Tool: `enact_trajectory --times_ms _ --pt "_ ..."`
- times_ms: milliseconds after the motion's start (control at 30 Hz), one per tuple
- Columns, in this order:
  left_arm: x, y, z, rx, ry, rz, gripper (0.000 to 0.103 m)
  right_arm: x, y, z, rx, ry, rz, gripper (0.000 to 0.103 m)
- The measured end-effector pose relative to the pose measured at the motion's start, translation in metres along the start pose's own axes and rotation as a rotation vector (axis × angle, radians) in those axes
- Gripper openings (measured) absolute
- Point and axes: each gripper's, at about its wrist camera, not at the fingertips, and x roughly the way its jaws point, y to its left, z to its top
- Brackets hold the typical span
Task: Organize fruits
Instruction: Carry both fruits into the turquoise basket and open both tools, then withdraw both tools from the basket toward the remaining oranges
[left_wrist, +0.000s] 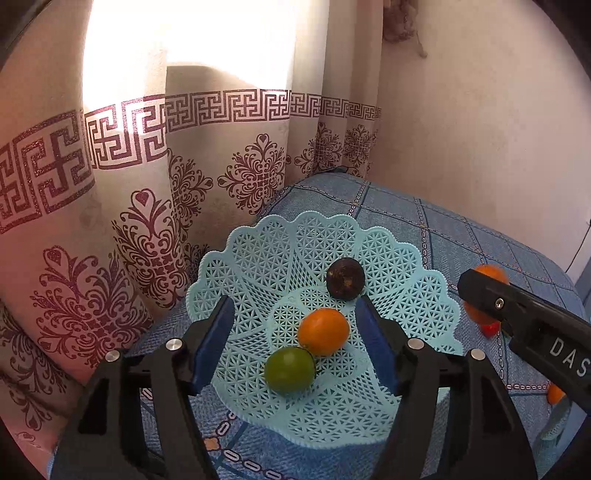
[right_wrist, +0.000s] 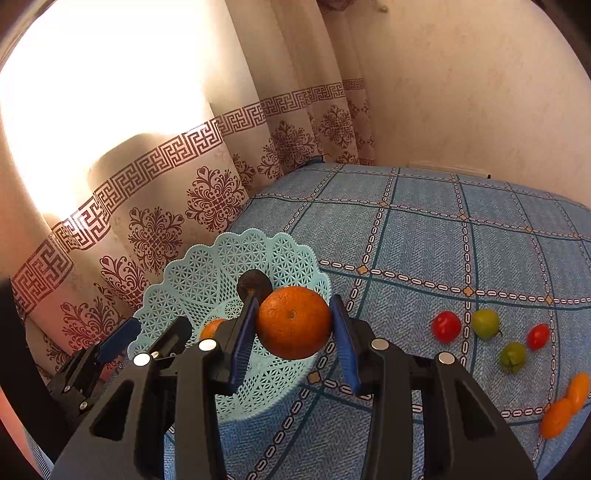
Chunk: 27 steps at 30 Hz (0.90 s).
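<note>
The right gripper (right_wrist: 293, 325) is clamped on a large orange (right_wrist: 293, 321), its two blue pads pressing the fruit's left and right sides, the jaws spread only as far as the orange's width. The orange is held up off the surface, at the right-hand rim of a light blue lattice basket (right_wrist: 192, 273) with a scalloped edge. The left gripper (left_wrist: 295, 343) holds nothing: its jaws stand wide apart over the basket (left_wrist: 399, 258), one blue pad on each side of the basket's centre, touching no fruit. Inside the basket lie three pieces: a dark brown round fruit (left_wrist: 345, 278) up on the far slope, a small orange fruit (left_wrist: 324, 331) on the bottom, and a green fruit (left_wrist: 290, 370) touching it on the near side. In the left wrist view the right gripper's black body comes in from the right edge, and its orange shows only partly behind it. The basket stands on a table (right_wrist: 424, 229) covered with a blue checked cloth, just beside a patterned curtain (right_wrist: 155, 229). To the right of the basket, well apart from it, more fruit lies loose on the cloth: a red one (right_wrist: 446, 326), a green one (right_wrist: 485, 323), a smaller red one (right_wrist: 537, 336), another green one (right_wrist: 512, 356), and two orange pieces (right_wrist: 565, 406) touching each other near the table's edge.
</note>
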Motion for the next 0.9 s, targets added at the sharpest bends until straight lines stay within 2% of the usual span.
enact_trajectory --times_ms 100,167,233,267,633,900 --pt "-0.002 0.004 0.001 -0.013 -0.017 0.043 0.072 0.005 -0.001 -0.001 0.015 0.013 0.008 0.041" --pt "-0.004 0.007 0.000 -0.025 -0.028 0.062 0.077 0.007 -0.004 -0.002 0.031 0.026 0.023 0.040" --pt "-0.006 0.008 0.000 -0.031 -0.041 0.078 0.077 0.007 -0.007 -0.002 0.050 0.022 0.040 0.054" --pt "-0.008 0.008 0.000 -0.034 -0.045 0.083 0.079 0.006 -0.008 -0.001 0.055 0.012 0.040 0.055" --pt "-0.009 0.015 -0.002 -0.073 -0.055 0.110 0.096 -0.006 -0.019 -0.001 0.078 -0.010 0.020 0.056" --pt "-0.011 0.014 -0.003 -0.096 -0.063 0.086 0.097 -0.013 -0.022 -0.008 0.037 -0.017 -0.029 0.056"
